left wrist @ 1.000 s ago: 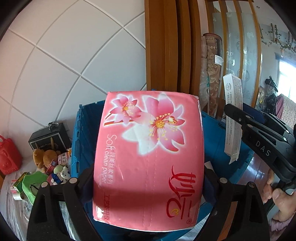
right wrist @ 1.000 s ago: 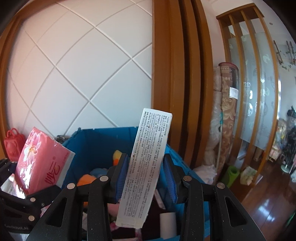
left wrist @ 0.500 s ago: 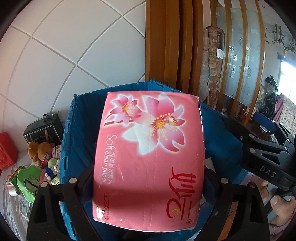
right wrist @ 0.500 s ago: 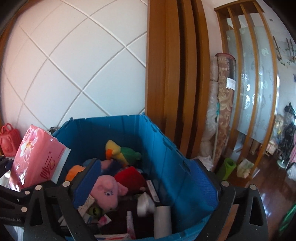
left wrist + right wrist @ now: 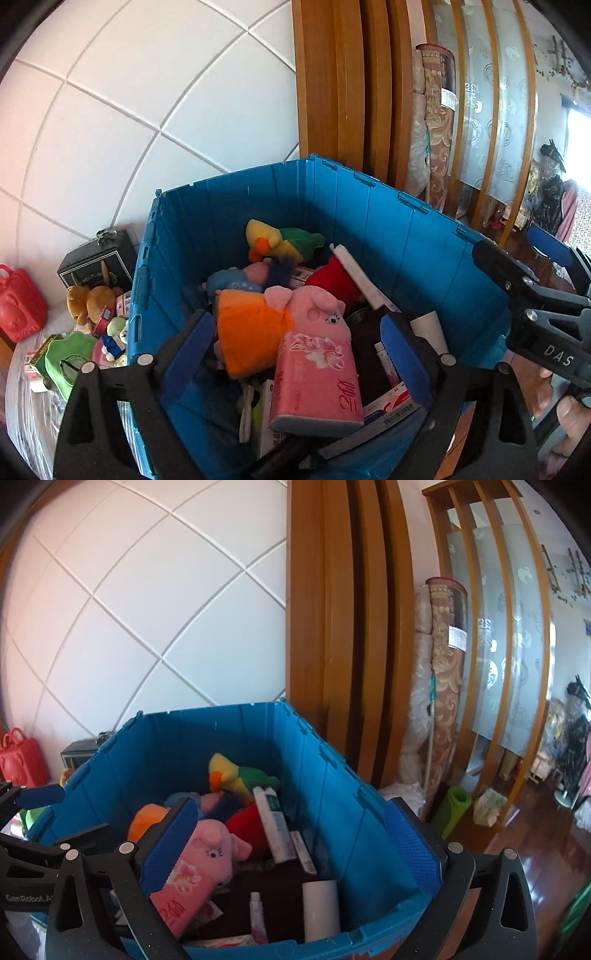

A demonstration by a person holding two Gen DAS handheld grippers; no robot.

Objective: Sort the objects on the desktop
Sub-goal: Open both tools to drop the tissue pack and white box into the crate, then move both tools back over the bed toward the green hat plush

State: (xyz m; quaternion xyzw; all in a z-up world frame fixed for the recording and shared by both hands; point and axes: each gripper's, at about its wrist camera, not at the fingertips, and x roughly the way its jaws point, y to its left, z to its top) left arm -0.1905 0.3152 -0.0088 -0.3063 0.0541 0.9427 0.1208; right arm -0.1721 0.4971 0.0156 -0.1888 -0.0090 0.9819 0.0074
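A blue plastic crate [image 5: 417,254] [image 5: 332,775] holds plush toys and boxes. The pink tissue pack [image 5: 317,380] lies inside it, leaning on a pink pig plush [image 5: 314,306]; it also shows in the right wrist view [image 5: 181,893]. A white toothpaste box [image 5: 273,823] lies among the toys. My left gripper [image 5: 295,354] is open and empty above the crate's near side. My right gripper [image 5: 291,845] is open and empty above the crate; its body shows at the right of the left wrist view [image 5: 535,314].
Left of the crate on the table lie a red toy case [image 5: 18,302], a black box [image 5: 96,258], a brown plush [image 5: 88,299], a green bib [image 5: 70,362] and small toys. A wooden frame [image 5: 332,627] and rolled rugs [image 5: 443,686] stand behind.
My left gripper opened and the pink tissue pack dropped into the crate. My right gripper let go of the white toothpaste box a moment earlier; it now lies in the crate.
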